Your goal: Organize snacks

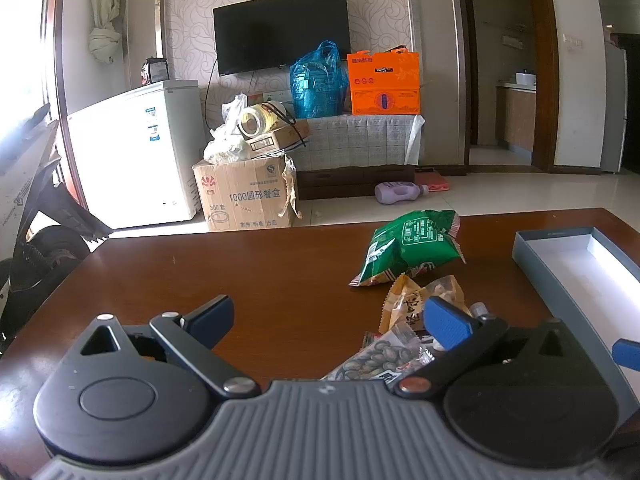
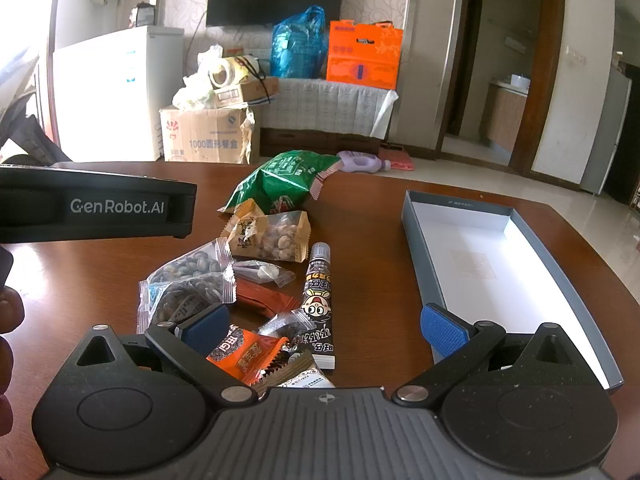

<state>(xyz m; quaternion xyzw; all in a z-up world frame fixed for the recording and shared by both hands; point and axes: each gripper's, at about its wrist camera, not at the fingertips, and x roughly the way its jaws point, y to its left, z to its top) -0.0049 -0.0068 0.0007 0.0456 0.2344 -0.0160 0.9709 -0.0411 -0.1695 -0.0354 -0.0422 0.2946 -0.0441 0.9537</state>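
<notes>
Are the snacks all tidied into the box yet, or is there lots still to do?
Nothing looks tidied yet: the grey box holds no snacks. Neither the left gripper nor the right gripper holds anything; both are open. Everything is left on the table: the green bag, the nut packet, the seed packet, the black tube and the orange packet.

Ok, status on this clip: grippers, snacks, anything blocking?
Left gripper open, right gripper open, both empty. Snack pile loose on table; grey box empty. Nothing blocking.
</notes>
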